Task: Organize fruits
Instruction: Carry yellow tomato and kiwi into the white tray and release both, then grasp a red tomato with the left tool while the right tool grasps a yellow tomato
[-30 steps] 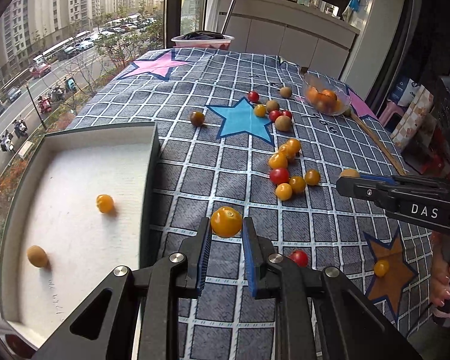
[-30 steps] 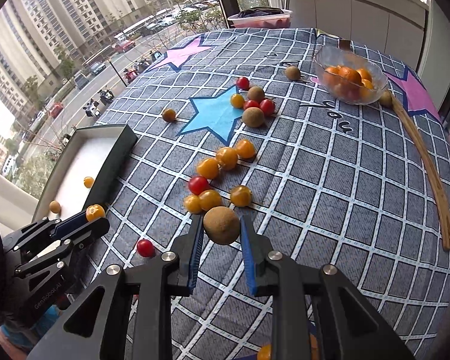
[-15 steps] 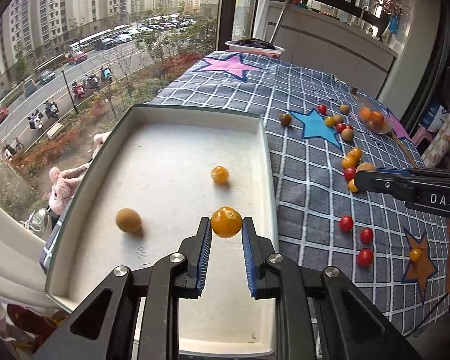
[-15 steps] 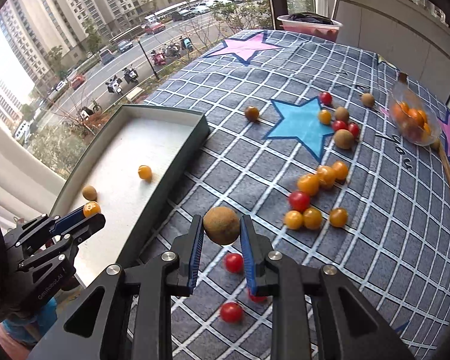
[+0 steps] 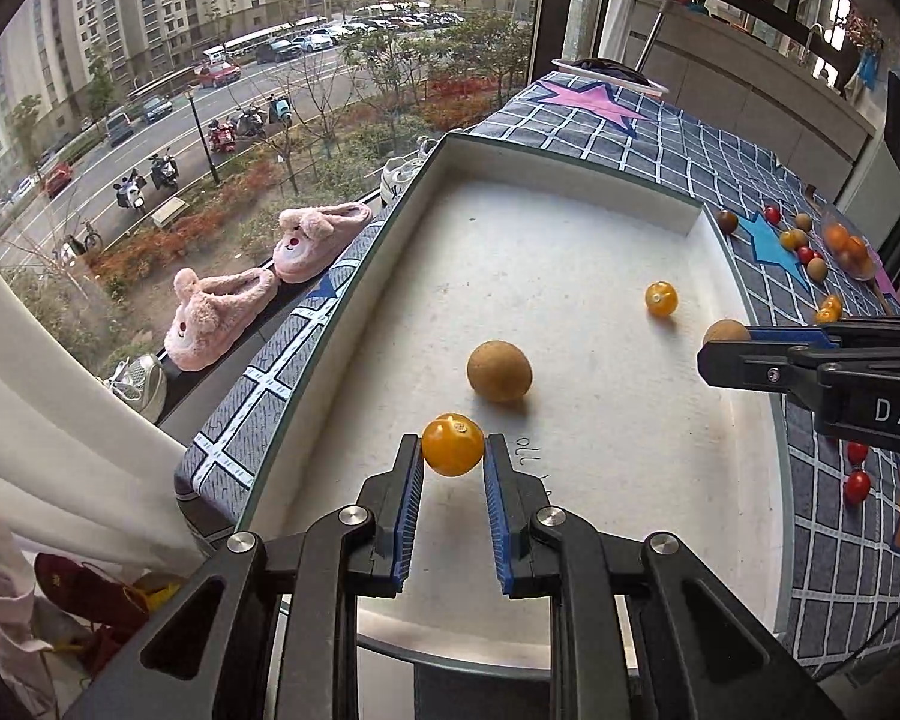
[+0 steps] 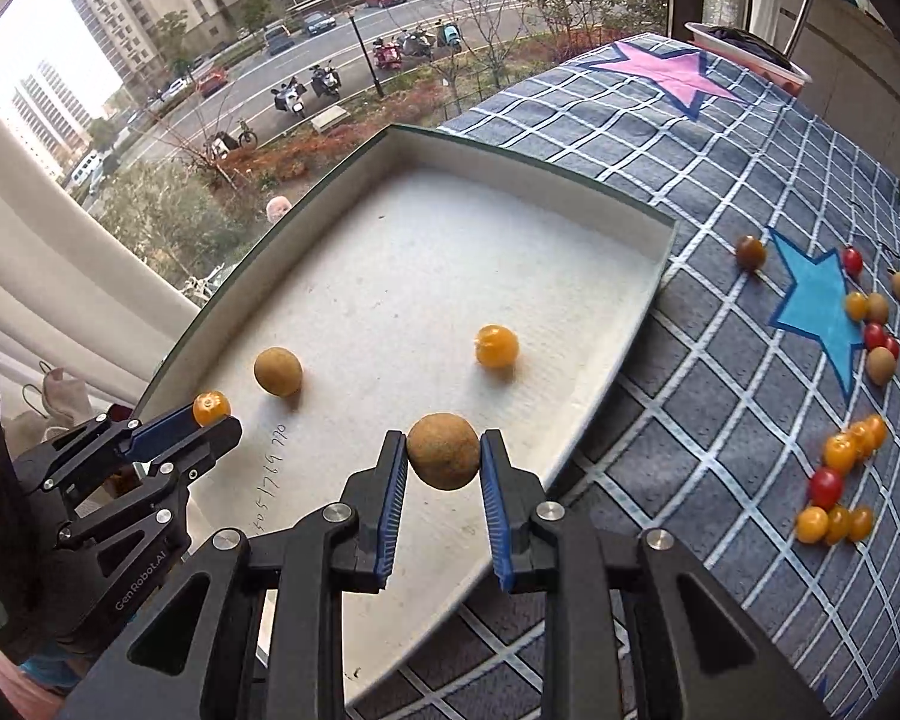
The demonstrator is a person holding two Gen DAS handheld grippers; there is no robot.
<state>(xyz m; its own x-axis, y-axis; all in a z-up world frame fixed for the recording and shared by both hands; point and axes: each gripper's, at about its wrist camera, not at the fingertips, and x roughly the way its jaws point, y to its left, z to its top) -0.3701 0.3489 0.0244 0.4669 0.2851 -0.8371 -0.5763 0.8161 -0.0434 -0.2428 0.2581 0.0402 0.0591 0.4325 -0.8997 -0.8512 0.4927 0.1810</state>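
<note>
**Two fruits held over the white tray, each ready to be set down**

The orange fruit sits pinched between the blue pads of the left gripper, whose jaws are drawn in tight on it. It hangs above the near part of the white tray, with bare tray floor directly beneath, so the release looks to be straight down. The brown fruit is clamped the same way in the right gripper, over the tray's near-right part and close to its edge; it seems to need carrying a little further in before letting go, or it may roll toward the rim. Both fruits are round, so no long axis matters.

Already lying in the tray are a second brown fruit, just beyond the left gripper's load, and a small orange one farther off. More fruits are scattered on the checked cloth to the right, well apart from the tray.

How high either held fruit is above the tray floor cannot be judged. The tray's near rim is hidden behind the gripper bodies, and the hands holding the grippers are out of sight.
</note>
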